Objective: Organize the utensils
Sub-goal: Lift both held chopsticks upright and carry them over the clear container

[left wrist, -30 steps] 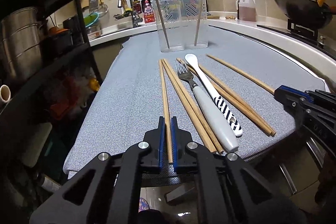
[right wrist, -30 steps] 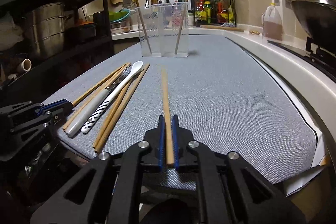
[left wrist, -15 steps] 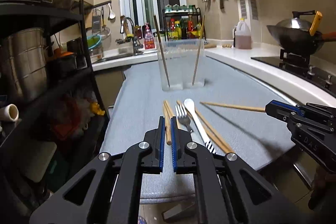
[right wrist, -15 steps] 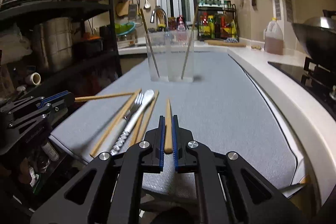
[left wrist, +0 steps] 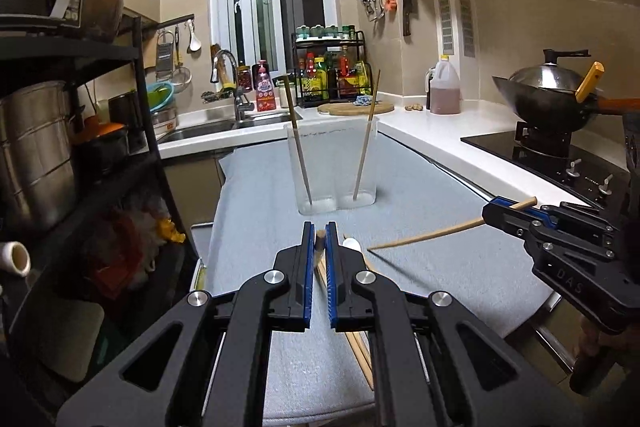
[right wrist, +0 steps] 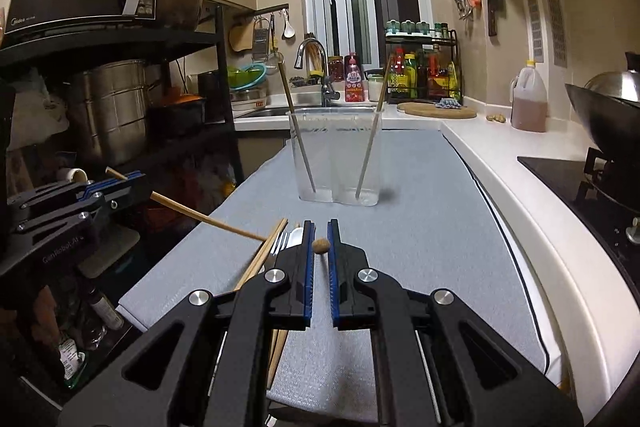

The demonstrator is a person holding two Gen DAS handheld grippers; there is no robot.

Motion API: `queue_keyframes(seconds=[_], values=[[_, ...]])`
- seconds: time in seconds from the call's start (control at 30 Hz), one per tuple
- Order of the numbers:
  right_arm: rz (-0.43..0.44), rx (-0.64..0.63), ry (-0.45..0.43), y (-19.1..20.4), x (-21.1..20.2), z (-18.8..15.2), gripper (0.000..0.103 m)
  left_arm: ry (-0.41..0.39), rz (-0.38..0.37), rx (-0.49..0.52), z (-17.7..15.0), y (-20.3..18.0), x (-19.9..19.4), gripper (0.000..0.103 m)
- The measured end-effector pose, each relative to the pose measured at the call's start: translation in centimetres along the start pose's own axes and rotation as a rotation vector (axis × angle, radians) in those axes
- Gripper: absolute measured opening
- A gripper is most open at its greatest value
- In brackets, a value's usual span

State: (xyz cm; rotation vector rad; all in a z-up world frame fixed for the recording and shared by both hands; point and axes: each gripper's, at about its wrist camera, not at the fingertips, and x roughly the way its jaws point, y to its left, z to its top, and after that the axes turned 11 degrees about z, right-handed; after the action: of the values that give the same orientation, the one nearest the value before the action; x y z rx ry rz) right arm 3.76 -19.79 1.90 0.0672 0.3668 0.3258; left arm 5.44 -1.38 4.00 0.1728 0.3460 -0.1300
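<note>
My left gripper [left wrist: 319, 231] is shut on a wooden chopstick [left wrist: 319, 239], held above the grey mat and seen end-on; it shows in the right wrist view [right wrist: 200, 217] too. My right gripper [right wrist: 320, 230] is shut on another chopstick [right wrist: 321, 245], also lifted; it shows in the left wrist view [left wrist: 432, 237]. A clear two-part holder [left wrist: 332, 167] stands ahead on the mat with one chopstick in each part. Loose chopsticks [right wrist: 262, 255], a fork [right wrist: 280, 243] and a white spoon [left wrist: 352, 243] lie on the mat, partly hidden by the grippers.
The grey mat [right wrist: 420, 219] covers the counter. A black shelf rack [left wrist: 100, 163] with pots stands at the left. A hob with a wok [left wrist: 556, 99] is at the right. A sink and bottle rack are behind the holder.
Both grippers have lifted their chopsticks off the mat and risen, tilting the sticks level toward the holder. The other utensils have stayed on the mat.
</note>
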Motion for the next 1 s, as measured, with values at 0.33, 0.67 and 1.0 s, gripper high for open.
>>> queue_keyframes(seconds=[0.33, 0.67, 1.0], values=[[-0.067, 0.0, 0.04, -1.2, 1.5, 4.4, 0.007, 0.071, -0.038, -0.045, 4.2, 1.7, 2.2, 0.006], [-0.064, -0.032, 0.003, -1.5, 1.8, 8.7, 0.007, 0.072, -0.031, -0.024, 8.3, 2.1, 3.7, 0.006], [-0.024, 0.007, 0.017, -3.2, 3.1, 12.9, 0.007, 0.094, -0.088, -0.042, 12.5, 2.6, 5.8, 0.006]])
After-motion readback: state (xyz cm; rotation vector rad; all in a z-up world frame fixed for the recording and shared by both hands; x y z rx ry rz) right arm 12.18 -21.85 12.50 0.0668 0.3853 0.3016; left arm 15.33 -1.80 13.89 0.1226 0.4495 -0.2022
